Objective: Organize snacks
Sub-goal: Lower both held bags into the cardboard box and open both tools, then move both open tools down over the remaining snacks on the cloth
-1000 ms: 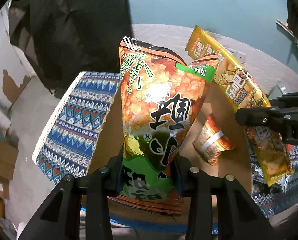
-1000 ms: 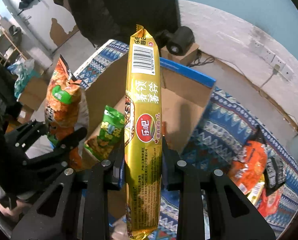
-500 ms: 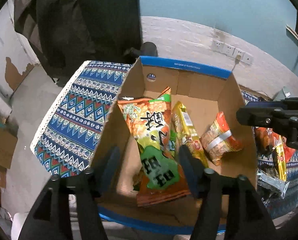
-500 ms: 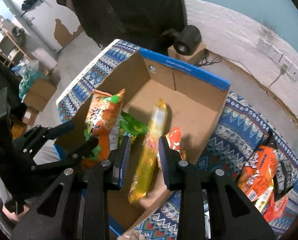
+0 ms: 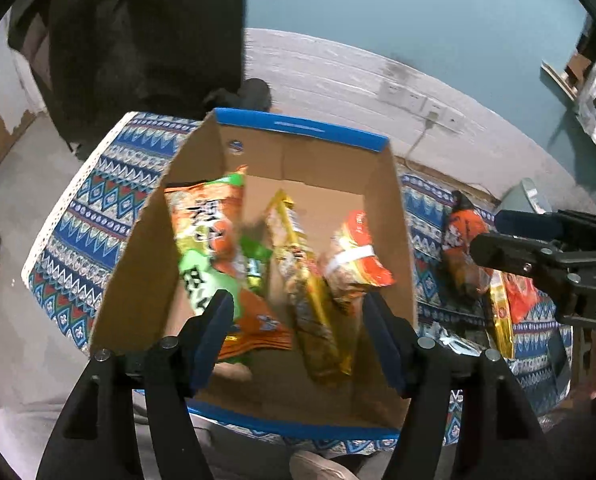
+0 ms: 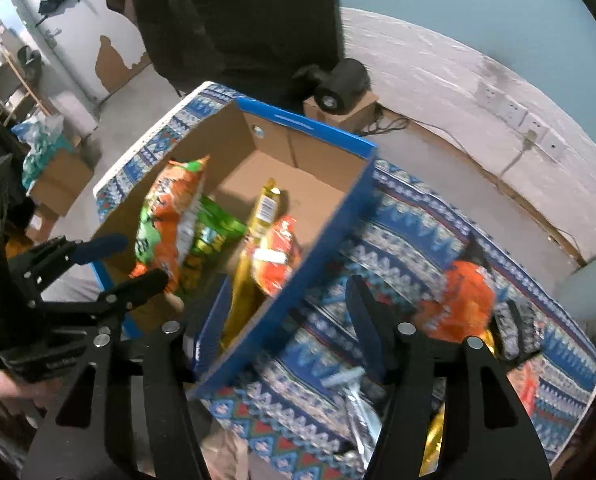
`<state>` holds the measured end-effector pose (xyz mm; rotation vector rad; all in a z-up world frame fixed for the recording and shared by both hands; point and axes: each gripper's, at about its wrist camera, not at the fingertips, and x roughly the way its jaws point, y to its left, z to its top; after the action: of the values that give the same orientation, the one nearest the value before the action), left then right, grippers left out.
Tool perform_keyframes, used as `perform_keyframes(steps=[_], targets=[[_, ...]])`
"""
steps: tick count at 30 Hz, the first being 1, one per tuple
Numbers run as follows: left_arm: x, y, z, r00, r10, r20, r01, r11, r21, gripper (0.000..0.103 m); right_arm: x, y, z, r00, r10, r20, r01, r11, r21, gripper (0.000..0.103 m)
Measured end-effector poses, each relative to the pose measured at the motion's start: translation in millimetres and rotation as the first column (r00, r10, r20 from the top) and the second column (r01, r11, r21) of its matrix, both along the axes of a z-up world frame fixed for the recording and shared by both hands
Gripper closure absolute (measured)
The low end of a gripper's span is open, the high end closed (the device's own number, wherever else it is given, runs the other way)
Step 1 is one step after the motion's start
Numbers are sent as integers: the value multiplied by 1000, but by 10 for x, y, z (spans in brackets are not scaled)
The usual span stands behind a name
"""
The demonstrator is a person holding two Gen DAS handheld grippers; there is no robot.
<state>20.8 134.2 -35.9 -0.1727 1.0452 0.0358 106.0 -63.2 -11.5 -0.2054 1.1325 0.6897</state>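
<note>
We hold both the left gripper (image 5: 298, 312) and right gripper (image 6: 286, 304) spread wide, empty. The snacks (image 5: 298, 264) lie inside the box (image 5: 302, 130); its right wall (image 6: 322, 240) runs toward twelve o'clock between our right fingers.

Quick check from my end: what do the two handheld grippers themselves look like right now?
Both match: the left gripper and right gripper have black angular frames with silver bolts and dark blue finger pads. White lettering "DA" marks the right gripper's body in the left view.
</note>
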Motion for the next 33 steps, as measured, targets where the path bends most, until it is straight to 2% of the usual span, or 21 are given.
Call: perform_keyframes(steps=[9,21,33], targets=[[-50,-501,9,995,-94,-19,94,996,7,30,-128,-584,49,998,-52,18,52,998,-22,38],[-80,-1214,-91,976,-198,-91,194,980,-53,30,-268,-1248,-70,993,-120,0,120,992,-48,37],[-5,-1733,-390,953,-225,-204,213,974,-80,30,-353,-1851,-368,979,-202,-42,198,976,-88,37]])
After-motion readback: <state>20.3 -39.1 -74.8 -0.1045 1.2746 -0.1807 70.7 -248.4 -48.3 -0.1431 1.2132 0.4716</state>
